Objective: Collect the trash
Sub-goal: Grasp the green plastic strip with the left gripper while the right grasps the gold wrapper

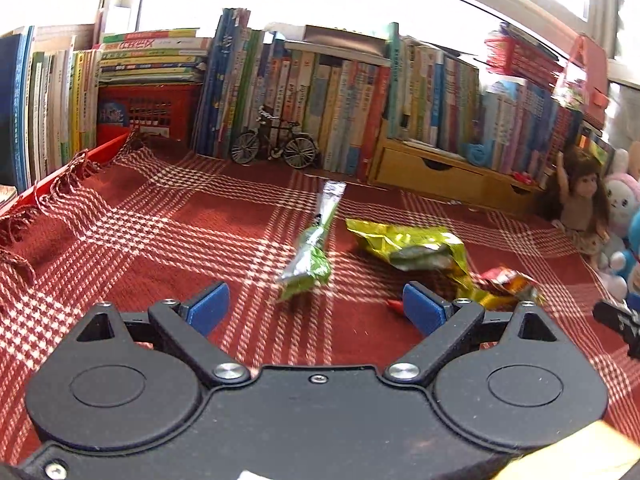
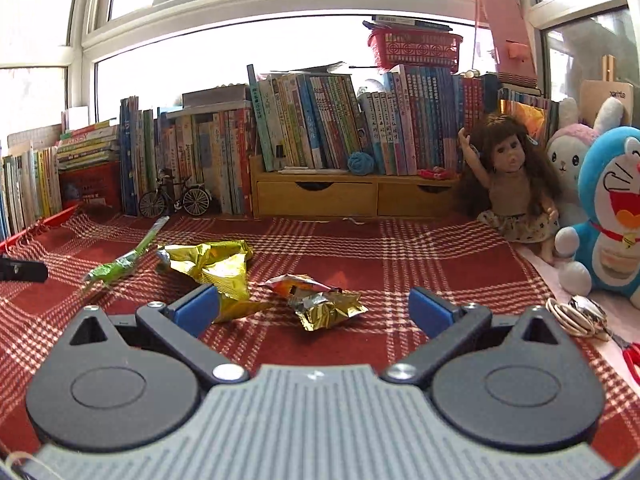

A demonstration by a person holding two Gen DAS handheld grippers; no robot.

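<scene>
The left gripper (image 1: 316,304) stood with its blue-padded jaws spread wide and nothing between them, raised above the red-and-white checked cloth (image 1: 160,240) and tilted down toward it. The right gripper (image 2: 314,308) was likewise wide open and empty, its pads clear of the trash below.

Three pieces of trash lay on the cloth ahead of the tools. A twisted green wrapper (image 1: 314,246) lay straight ahead of the left gripper, just beyond the gap of its jaws, its thin end running away toward the books. A crumpled yellow-gold bag (image 1: 412,246) lay beside it, ahead of the left gripper's right-hand finger. In the right wrist view the same bag (image 2: 216,264) sat just past that gripper's left-hand finger, partly covered by it. A smaller crumpled foil packet (image 2: 320,298), orange and gold, lay just ahead of the right gripper's open jaws, near their middle; in the left wrist view it (image 1: 508,284) appeared beyond the right-hand finger. No piece was touched by either tool.

Beyond the trash, a row of books (image 2: 304,128) lined the far edge under a window. A model bicycle (image 1: 274,142) stood before the books, ahead and to the left. A wooden drawer unit (image 2: 352,196) sat under part of the books. A doll (image 2: 512,184) and a blue plush toy (image 2: 612,216) stood to the right of the right gripper, with a coil of cord (image 2: 568,316) close beside its right-hand finger.
</scene>
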